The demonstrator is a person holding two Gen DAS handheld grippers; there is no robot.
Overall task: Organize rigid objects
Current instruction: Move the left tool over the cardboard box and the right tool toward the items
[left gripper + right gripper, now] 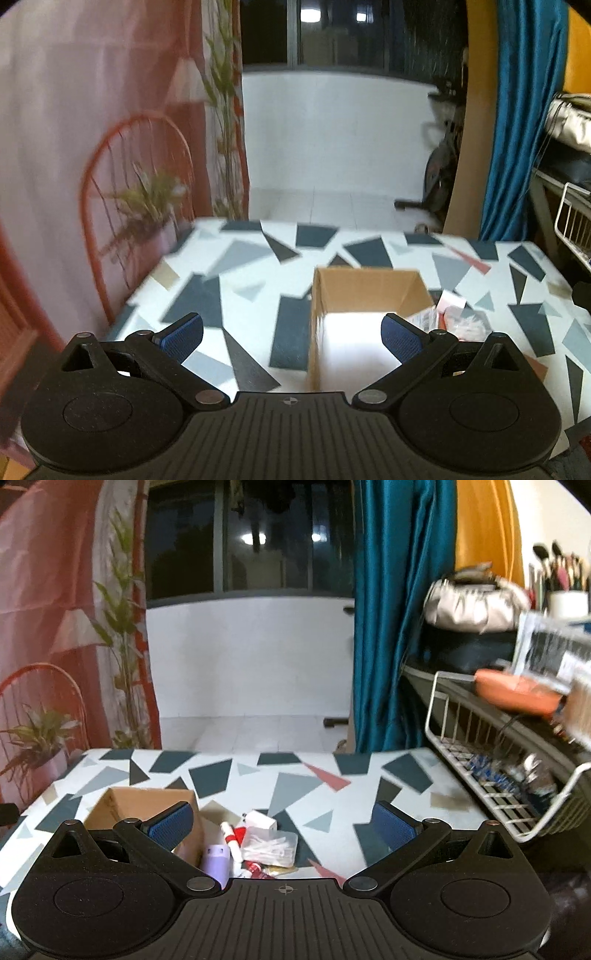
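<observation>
Left tool (291,334): its blue-padded fingers stand wide apart with nothing between them, held above the desk and facing the cardboard box.
Right tool (282,829): also spread wide and empty, poised above a cluster of small items.
Cardboard box (364,291): open-topped, standing upright on the desk; its pale floor looks bare. In the right wrist view it sits just to the left of the cluster.
Small items: a lilac cylinder (216,860) beside the box wall, a white-and-red tube (231,840), a white cube-shaped object (264,823), a clear plastic case (271,845) holding pale pieces, and a red-capped piece (255,867) near the lower edge. All lie close together, some touching.
Desk (295,786): white with grey, dark and red angular patches.
Wire basket (491,775): white, at the desk's right side, holding small blurred things.
Surroundings: teal curtain (391,609), potted plants (40,738) at left.
</observation>
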